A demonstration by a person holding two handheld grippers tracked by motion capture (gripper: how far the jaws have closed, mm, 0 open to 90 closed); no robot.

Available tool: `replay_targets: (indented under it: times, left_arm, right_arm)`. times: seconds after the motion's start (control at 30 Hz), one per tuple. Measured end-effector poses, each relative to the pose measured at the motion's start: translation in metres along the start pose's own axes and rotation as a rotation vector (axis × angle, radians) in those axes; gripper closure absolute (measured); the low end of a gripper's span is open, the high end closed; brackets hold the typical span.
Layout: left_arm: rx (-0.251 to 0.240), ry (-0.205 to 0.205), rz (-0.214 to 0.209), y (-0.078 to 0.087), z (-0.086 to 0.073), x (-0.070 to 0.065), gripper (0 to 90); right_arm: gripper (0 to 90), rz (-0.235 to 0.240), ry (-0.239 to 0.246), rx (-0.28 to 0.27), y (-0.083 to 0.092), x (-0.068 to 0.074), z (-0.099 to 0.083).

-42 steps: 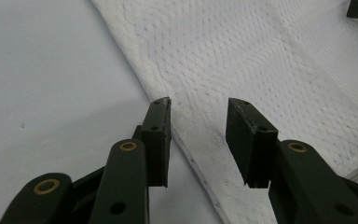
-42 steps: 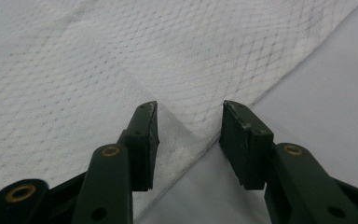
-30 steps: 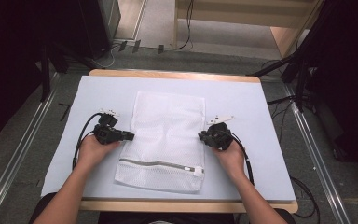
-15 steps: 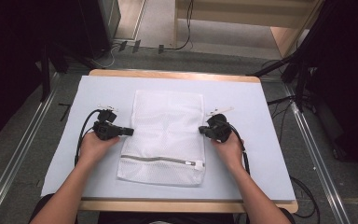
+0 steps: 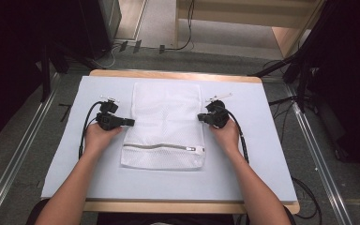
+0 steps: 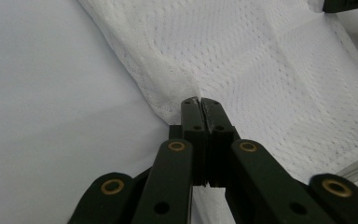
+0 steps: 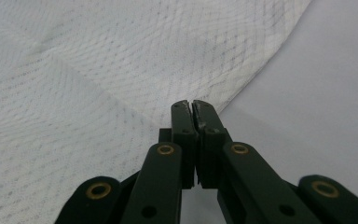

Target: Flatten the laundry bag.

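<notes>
Grey floor, dark cloth and loose wires lay all around the desk (image 5: 262,140), which had a pale blue top and a wooden rim. One white mesh bag (image 5: 166,117) lay flat in the middle of the desk, a little nearer the far edge than the near edge. Its zipper (image 5: 161,147) ran across the bag close to the near end and looked zipped shut. The bag looked flat and thin, so it was probably empty, but the mesh hid the inside too well to be sure. The left tongs (image 5: 130,122) were at the left side of the bag, about halfway along it. In the left gripper view the left tongs (image 6: 200,103) were pressed together and pinching the bag's edge, and the mesh puckered up into a small fold right at the tips. The right tongs (image 5: 200,117) were at the right side of the bag, straight across from the left ones. In the right gripper view the right tongs (image 7: 191,106) were also pressed together and pinching the mesh at its edge. Holding both sides at the same spot looked like a way to keep the bag even, maybe to lift it or fold it.
</notes>
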State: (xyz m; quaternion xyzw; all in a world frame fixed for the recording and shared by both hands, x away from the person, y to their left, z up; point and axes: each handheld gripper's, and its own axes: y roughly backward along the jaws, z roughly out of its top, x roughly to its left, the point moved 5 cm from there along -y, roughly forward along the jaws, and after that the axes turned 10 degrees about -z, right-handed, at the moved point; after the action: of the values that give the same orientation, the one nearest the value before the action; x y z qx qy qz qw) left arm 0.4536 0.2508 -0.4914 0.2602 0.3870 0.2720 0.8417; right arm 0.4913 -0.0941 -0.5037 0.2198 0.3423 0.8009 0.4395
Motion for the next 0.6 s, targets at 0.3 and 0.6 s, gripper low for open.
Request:
replay_targets:
  times: [0.3, 0.6]
  left_arm:
    - [-0.010, -0.017, -0.017, 0.007, 0.000, -0.004, 65.3]
    - [0.013, -0.067, -0.029, 0.014, -0.001, -0.023, 54.1]
  right_arm:
    - [72.8, 0.029, -0.014, -0.004, 0.006, -0.003, -0.002]
    - [56.6, 0.063, -0.031, -0.018, 0.022, -0.002, -0.008]
